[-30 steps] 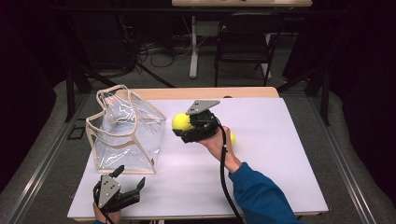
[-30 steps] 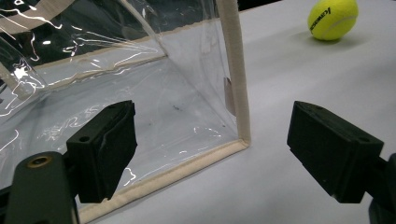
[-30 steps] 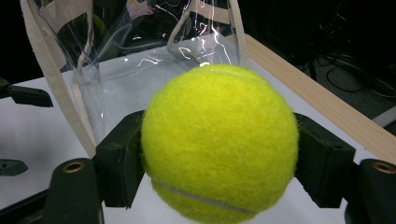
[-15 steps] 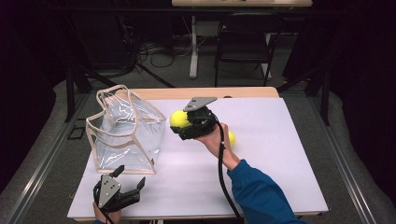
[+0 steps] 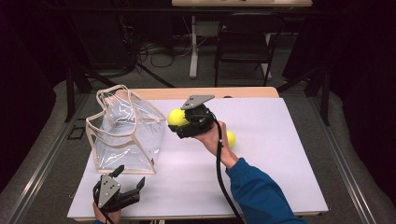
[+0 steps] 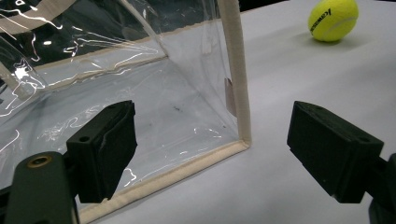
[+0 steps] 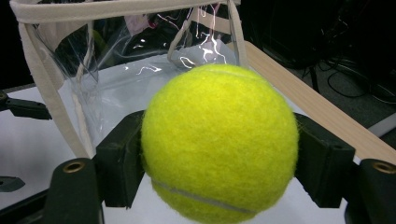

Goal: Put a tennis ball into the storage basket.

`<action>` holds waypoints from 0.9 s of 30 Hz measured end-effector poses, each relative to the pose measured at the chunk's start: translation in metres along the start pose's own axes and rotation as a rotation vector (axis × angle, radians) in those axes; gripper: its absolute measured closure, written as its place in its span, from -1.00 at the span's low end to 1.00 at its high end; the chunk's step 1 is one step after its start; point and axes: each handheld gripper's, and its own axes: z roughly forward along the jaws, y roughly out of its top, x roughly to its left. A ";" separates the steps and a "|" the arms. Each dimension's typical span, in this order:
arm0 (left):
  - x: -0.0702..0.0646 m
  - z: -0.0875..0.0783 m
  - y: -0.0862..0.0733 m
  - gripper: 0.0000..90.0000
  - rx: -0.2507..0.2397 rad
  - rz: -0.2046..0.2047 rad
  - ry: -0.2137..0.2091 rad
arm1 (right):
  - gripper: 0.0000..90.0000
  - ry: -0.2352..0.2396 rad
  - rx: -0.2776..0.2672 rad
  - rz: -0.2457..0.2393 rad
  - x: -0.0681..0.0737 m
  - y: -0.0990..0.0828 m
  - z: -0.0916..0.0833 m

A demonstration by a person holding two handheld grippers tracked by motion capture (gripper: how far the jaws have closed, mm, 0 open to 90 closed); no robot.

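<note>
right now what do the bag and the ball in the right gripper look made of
Bag: looks like clear glossy plastic film, with bright glare streaks and see-through walls; its beige edging looks like woven fabric. Ball: fuzzy yellow felt nap with a pale seam, probably over rubber.

Black lettering is printed on the tennis ball [image 6: 333,19] lying on the table at one o'clock in the left gripper view; it cannot be read.

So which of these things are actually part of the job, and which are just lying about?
Part of the job:
- tennis ball gripped in the right gripper
- clear bag
- second tennis ball on the table

Just there:
- chair
- floor cables
- left gripper, idle and open
</note>
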 end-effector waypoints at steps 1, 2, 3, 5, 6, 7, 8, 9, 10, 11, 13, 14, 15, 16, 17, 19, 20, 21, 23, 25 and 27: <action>0.000 0.000 0.000 -0.64 0.001 0.000 0.000 | -0.41 0.001 0.005 -0.001 0.000 0.000 0.000; 0.000 -0.001 0.000 -0.64 -0.004 0.004 0.003 | -0.41 -0.002 0.009 -0.009 0.000 0.002 0.001; 0.000 -0.001 0.000 -0.64 -0.004 0.004 0.003 | -0.41 -0.002 0.009 -0.009 0.000 0.002 0.001; 0.000 -0.001 0.000 -0.64 -0.004 0.005 0.003 | -0.41 -0.004 0.010 -0.008 0.000 0.004 0.000; 0.000 -0.001 0.000 -0.64 -0.004 0.005 0.004 | -0.41 -0.005 0.011 -0.011 0.000 0.006 0.000; 0.000 -0.001 0.000 -0.64 -0.004 0.005 0.004 | -0.41 -0.005 0.011 -0.011 0.000 0.006 0.000; 0.000 -0.001 0.000 -0.64 -0.004 0.005 0.004 | -0.41 -0.005 0.010 -0.011 0.000 0.007 -0.001; -0.001 0.000 0.000 -0.64 -0.003 0.004 0.002 | -0.41 -0.009 0.009 -0.012 0.000 0.008 -0.001; -0.001 0.000 0.000 -0.64 -0.003 0.004 0.003 | -0.41 -0.008 0.007 -0.012 0.000 0.009 -0.001; -0.001 -0.001 0.001 -0.64 -0.003 0.006 0.002 | -0.41 -0.013 0.006 -0.010 0.000 0.011 -0.002; -0.001 -0.001 0.001 -0.64 -0.006 0.006 0.000 | -0.41 -0.014 0.004 -0.010 0.000 0.011 -0.001; -0.001 -0.001 0.001 -0.64 -0.006 0.005 0.000 | -0.41 -0.012 0.002 -0.010 -0.001 0.012 -0.001; -0.001 -0.001 0.001 -0.64 -0.006 0.006 -0.001 | -0.41 -0.010 0.002 -0.011 -0.001 0.013 -0.001; -0.001 0.000 0.001 -0.64 -0.003 0.006 0.001 | -0.41 -0.010 0.002 -0.011 -0.001 0.013 -0.001; -0.001 0.000 0.000 -0.64 -0.003 0.003 0.002 | -0.41 -0.011 0.000 -0.011 -0.002 0.013 0.000; 0.000 0.000 0.000 -0.64 -0.002 0.003 0.002 | -0.41 -0.012 0.001 -0.013 -0.002 0.015 0.001; 0.000 0.000 0.000 -0.64 -0.001 0.002 0.001 | -0.41 -0.013 -0.003 -0.013 -0.004 0.017 0.002; 0.000 0.000 0.000 -0.64 -0.002 0.003 0.001 | -0.41 -0.014 -0.004 -0.013 -0.004 0.018 0.002; 0.000 0.000 0.000 -0.64 -0.005 0.004 -0.001 | -0.41 -0.012 -0.007 -0.010 -0.005 0.020 0.003; 0.000 0.000 0.000 -0.64 -0.006 0.005 0.000 | -0.41 -0.012 -0.009 -0.011 -0.005 0.021 0.004; 0.000 0.000 0.000 -0.64 0.000 0.001 0.001 | -0.41 -0.011 -0.008 -0.012 -0.004 0.023 0.005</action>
